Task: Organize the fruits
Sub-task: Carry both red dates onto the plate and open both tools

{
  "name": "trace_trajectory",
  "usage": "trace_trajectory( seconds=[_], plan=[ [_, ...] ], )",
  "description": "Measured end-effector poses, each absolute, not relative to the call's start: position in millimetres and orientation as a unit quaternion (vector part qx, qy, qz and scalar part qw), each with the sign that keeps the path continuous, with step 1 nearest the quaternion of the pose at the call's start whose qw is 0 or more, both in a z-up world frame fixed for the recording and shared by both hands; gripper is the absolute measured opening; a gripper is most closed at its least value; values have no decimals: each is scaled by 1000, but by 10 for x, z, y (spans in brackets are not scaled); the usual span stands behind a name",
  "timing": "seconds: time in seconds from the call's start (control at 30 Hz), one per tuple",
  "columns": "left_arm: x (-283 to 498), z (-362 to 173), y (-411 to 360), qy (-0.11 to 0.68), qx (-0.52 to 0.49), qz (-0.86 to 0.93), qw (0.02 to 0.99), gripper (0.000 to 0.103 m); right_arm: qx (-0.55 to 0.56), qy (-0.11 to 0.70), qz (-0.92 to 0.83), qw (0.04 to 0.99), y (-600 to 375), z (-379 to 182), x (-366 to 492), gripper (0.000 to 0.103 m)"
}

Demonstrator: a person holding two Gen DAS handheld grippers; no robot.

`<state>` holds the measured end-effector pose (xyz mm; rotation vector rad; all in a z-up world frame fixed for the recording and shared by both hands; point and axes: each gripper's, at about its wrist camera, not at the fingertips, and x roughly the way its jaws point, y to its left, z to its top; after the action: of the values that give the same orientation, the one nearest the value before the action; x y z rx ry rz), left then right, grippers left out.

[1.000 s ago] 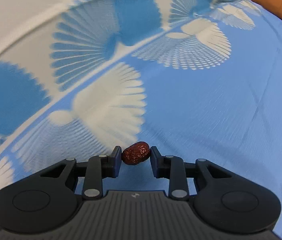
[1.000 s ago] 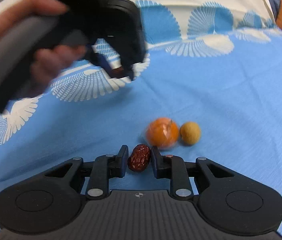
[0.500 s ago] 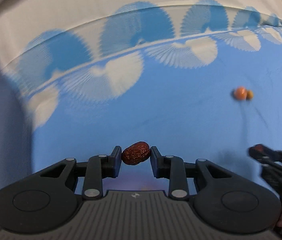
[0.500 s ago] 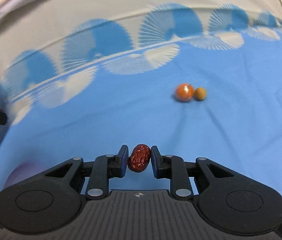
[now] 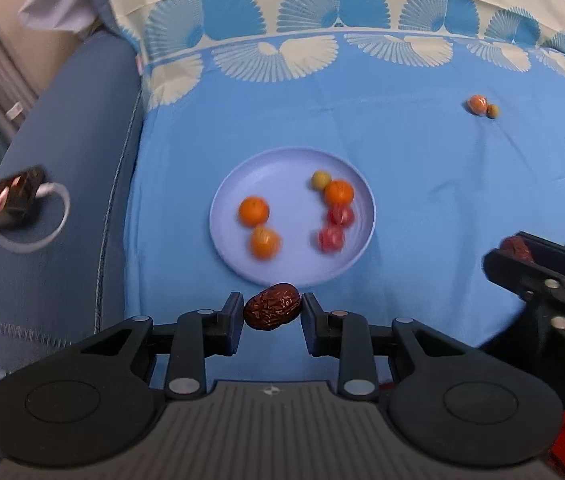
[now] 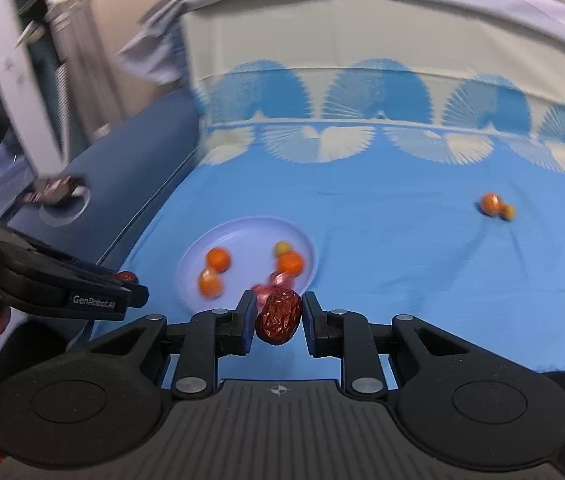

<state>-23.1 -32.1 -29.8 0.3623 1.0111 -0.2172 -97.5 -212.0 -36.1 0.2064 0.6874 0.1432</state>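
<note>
While a second ago the left wrist view showed only patterned bedspread, the lilac plate [image 5: 352, 264] now fills its middle, so both hands have swung across the bed toward the drop-off. The left tool [image 5: 271, 313] is nearly closed, pinching a wrinkled red date [image 5: 271, 306] that hangs at the plate's 6 o'clock rim. The right tool [image 6: 277, 317] is fully clamped on a second red date [image 6: 278, 316], poised near the plate's 5 o'clock edge in its own view. On the plate lie three small oranges [image 5: 253, 211], two red wrapped pieces [image 5: 331, 239] and a greenish round fruit [image 5: 320, 179]. Left behind at 2 o'clock, well apart, a loose orange [image 5: 477, 104] touches a tan round fruit [image 5: 493, 111]. By my judgement both dates are about ready to release, leaving that pair to fetch.
</note>
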Motion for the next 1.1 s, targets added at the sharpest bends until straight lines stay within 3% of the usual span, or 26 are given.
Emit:
trace_trajectory(
  seconds=[0.5, 1.1],
  plan=[
    [-547, -106, 126, 449, 129, -112, 877, 34, 51, 322, 52, 944, -1785, -162, -1261, 26],
    [-515, -224, 274, 468, 107, -110, 870, 34, 35, 344, 54, 937, -1685, -210, -1212, 26]
  ],
)
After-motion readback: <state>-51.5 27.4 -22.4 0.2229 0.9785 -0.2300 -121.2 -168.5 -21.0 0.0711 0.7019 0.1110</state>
